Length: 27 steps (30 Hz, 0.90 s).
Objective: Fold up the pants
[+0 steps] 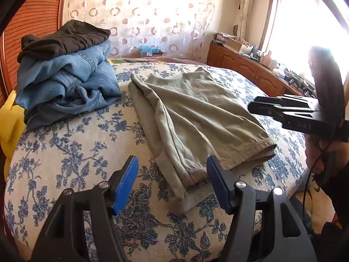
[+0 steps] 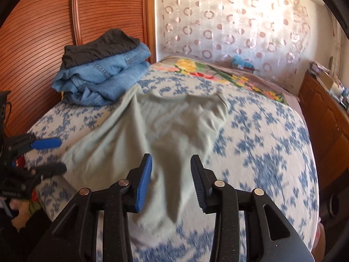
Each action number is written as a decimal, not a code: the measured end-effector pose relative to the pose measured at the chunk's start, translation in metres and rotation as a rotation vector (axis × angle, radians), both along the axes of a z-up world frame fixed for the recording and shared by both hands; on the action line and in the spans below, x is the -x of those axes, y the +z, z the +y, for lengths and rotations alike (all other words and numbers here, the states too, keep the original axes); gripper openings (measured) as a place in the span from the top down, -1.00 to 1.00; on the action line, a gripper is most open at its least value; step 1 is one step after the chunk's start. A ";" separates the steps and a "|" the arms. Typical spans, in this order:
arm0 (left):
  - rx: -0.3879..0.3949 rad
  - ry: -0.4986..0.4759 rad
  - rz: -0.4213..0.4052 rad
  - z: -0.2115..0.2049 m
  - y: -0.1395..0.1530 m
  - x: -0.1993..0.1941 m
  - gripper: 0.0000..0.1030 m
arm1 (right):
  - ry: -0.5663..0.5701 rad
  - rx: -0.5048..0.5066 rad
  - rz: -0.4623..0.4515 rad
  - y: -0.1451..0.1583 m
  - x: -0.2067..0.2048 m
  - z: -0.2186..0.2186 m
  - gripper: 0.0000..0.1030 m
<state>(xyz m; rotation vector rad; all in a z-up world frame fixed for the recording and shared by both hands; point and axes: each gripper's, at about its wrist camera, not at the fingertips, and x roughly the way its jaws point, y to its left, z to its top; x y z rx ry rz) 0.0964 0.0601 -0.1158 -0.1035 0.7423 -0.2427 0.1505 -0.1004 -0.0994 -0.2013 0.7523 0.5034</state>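
blurred: bedspread (image 2: 261, 144) | cut off: right tool (image 1: 283, 109) rear

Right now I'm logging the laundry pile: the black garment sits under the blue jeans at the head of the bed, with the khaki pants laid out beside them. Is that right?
Not quite. The black garment lies on top of the blue jeans, not under them; the right wrist view shows it plainly. The khaki pants do lie beside that pile on the bed.

Daylight blows out the window (image 1: 305, 32) at upper right of the left view; the right view is motion-blurred; fisheye bending darkens both frames' corners.
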 end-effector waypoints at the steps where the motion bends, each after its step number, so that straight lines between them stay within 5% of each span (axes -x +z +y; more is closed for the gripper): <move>1: 0.001 -0.003 0.000 -0.001 0.000 0.000 -0.25 | -0.005 -0.003 0.001 -0.001 0.003 -0.004 0.26; 4: -0.011 -0.010 -0.014 -0.004 0.001 0.005 -0.23 | -0.023 -0.022 0.013 -0.004 0.016 -0.018 0.25; 13: -0.028 -0.050 -0.009 -0.014 -0.001 0.010 0.41 | -0.075 0.000 0.008 -0.018 0.027 -0.039 0.24; 27: -0.067 -0.075 0.041 -0.025 -0.007 0.002 0.45 | 0.002 -0.035 -0.004 -0.024 0.013 -0.017 0.24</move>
